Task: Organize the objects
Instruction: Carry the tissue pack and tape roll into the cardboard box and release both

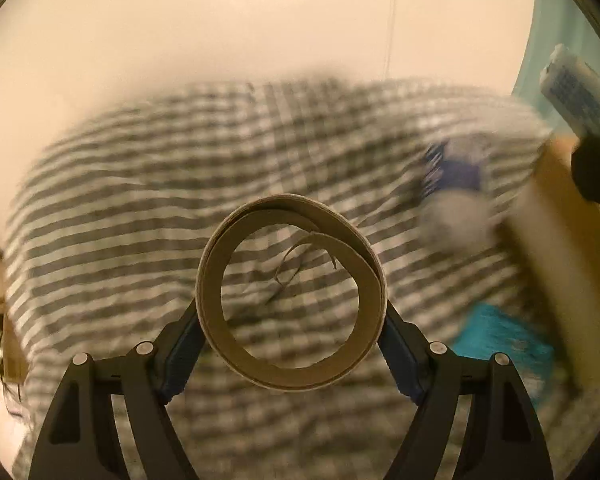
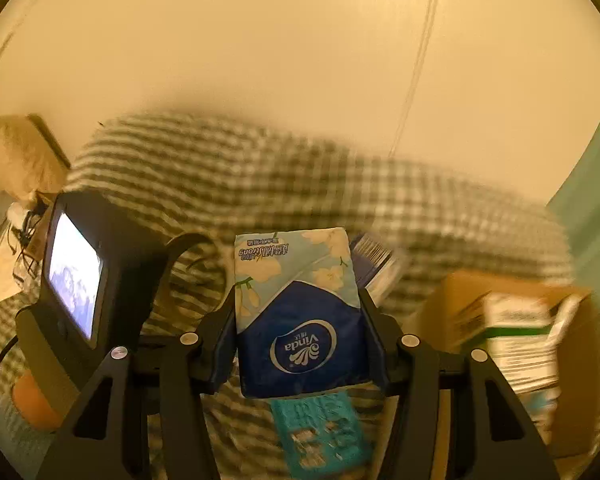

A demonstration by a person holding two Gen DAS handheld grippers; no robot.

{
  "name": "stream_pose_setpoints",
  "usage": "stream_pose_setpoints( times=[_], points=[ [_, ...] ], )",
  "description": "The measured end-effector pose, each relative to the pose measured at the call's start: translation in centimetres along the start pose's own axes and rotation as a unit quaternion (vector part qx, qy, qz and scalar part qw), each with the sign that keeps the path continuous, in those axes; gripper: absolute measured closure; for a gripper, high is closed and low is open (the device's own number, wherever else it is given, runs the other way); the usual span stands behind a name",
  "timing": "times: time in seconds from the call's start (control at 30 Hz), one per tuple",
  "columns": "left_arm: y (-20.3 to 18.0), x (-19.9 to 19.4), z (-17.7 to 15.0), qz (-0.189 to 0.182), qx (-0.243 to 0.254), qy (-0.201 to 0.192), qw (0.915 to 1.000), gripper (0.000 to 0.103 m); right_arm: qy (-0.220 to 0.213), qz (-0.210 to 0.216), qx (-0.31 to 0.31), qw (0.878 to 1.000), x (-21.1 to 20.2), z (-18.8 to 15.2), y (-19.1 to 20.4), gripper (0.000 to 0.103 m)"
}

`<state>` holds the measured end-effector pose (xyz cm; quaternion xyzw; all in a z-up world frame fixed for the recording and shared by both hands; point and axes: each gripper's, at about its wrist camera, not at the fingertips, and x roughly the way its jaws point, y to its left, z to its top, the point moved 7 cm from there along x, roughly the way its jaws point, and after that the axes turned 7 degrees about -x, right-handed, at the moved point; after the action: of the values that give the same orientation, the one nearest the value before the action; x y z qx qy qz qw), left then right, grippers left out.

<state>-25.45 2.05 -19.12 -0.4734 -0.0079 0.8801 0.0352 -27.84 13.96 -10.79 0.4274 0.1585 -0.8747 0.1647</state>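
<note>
**Both grippers loaded above the checked cloth**

The left gripper (image 1: pixel 292 312) points steeply down, its blue pads pressed on either side of a tape ring (image 1: pixel 290 292) that stands upright between them. Ahead and to its right lies a blurred tissue pack (image 1: pixel 456 184); a cardboard box (image 1: pixel 560 248) is farther right.

The right gripper (image 2: pixel 298 320), angled down likewise, is about half closed on a tissue packet (image 2: pixel 300 312). A teal card (image 2: pixel 320 436) lies below it, the box just right.

Under both spreads a checked cloth (image 1: pixel 140 208), with a pale wall (image 1: pixel 260 20) beyond.
</note>
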Motion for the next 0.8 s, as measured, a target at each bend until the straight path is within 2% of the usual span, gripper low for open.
stream_pose_setpoints(
  times=[0.13, 0.23, 0.33, 0.43, 0.57, 0.7, 0.8],
  points=[
    [-0.8, -8.1, 1.2, -0.015, -0.019, -0.048, 0.9985, 0.021, -0.046, -0.012, -0.015, 0.999, -7.7, 0.9, -0.5, 0.05],
    [-3.9, -14.3, 2.3, -0.026, 0.0, -0.092, 0.9954, 0.021, -0.081, -0.029, -0.012, 0.996, -13.9, 0.5, -1.9, 0.05],
    [-6.6, -19.4, 3.7, -0.006, 0.018, -0.133, 0.991, 0.021, -0.106, -0.046, -0.003, 0.993, -19.1, -0.5, -3.5, 0.05],
    [-9.9, -22.9, 4.3, -0.043, 0.012, -0.157, 0.9865, 0.021, -0.129, -0.062, 0.001, 0.99, -23.6, -1.7, -5.1, 0.05],
    [-14.0, -25.2, 4.3, -0.089, 0.0, -0.165, 0.9822, 0.021, -0.148, -0.084, 0.005, 0.985, -27.2, -3.1, -7.9, 0.05],
    [-17.5, -24.9, 3.5, -0.094, 0.011, -0.174, 0.9802, 0.021, -0.155, -0.101, 0.009, 0.983, -28.0, -4.4, -10.9, 0.05],
    [-18.6, -23.6, 3.0, -0.08, 0.004, -0.175, 0.9813, 0.021, -0.152, -0.098, 0.014, 0.983, -26.4, -5.5, -12.9, 0.05]
  ],
)
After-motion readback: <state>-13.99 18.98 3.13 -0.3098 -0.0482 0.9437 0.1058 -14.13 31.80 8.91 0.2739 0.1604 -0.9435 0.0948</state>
